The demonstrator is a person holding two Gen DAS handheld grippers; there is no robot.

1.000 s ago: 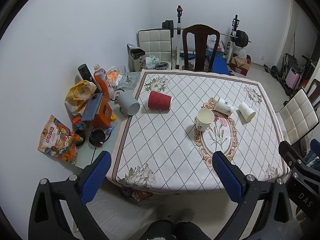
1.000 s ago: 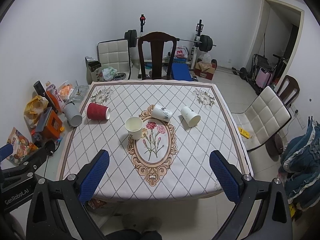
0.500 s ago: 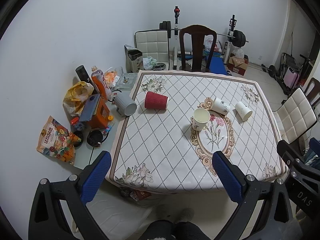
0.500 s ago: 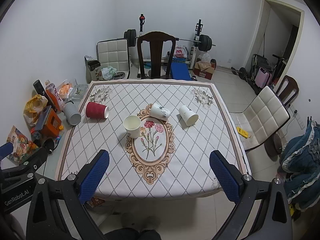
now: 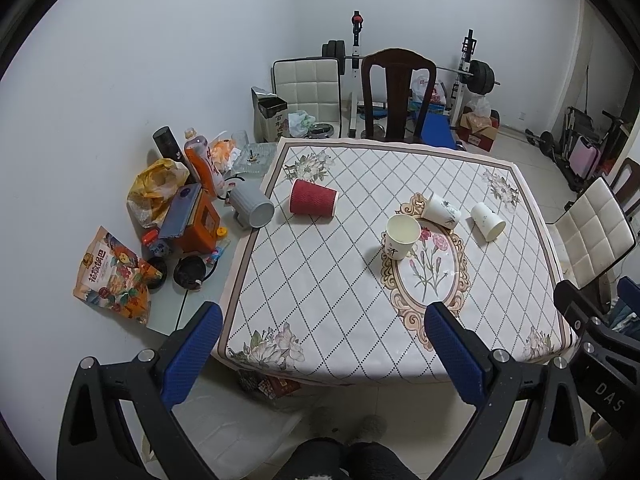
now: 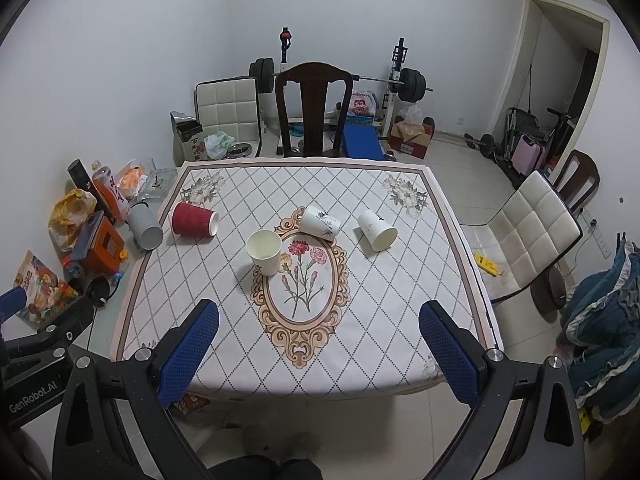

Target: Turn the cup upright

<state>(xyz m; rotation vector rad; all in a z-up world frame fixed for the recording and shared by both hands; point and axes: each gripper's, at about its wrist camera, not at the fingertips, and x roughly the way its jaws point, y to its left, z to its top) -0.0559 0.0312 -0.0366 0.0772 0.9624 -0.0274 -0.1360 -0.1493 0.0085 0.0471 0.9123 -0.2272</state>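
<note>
Both grippers hang in the air before the near edge of the table point(image 6: 460, 240), well apart from every cup. The left gripper point(image 5: 320, 352) has its blue fingers point(image 5: 192, 354) spread wide and holds nothing. The right gripper point(image 6: 318, 350) is also wide open and empty.

On the flowered tablecloth point(image 6: 360, 320) there are four paper cups. A red cup point(image 6: 194, 220) lies on its side near the left edge, its mouth turned to the right. A white cup point(image 6: 264, 252) stands upright at the left rim of the oval flower pattern. Behind it, a second white cup with a dark print point(image 6: 320, 221) lies on its side. To the right of this one, a third white cup point(image 6: 377, 230) also lies on its side, its mouth facing the camera. A dark wooden chair point(image 6: 314, 108) stands behind the table.
</note>
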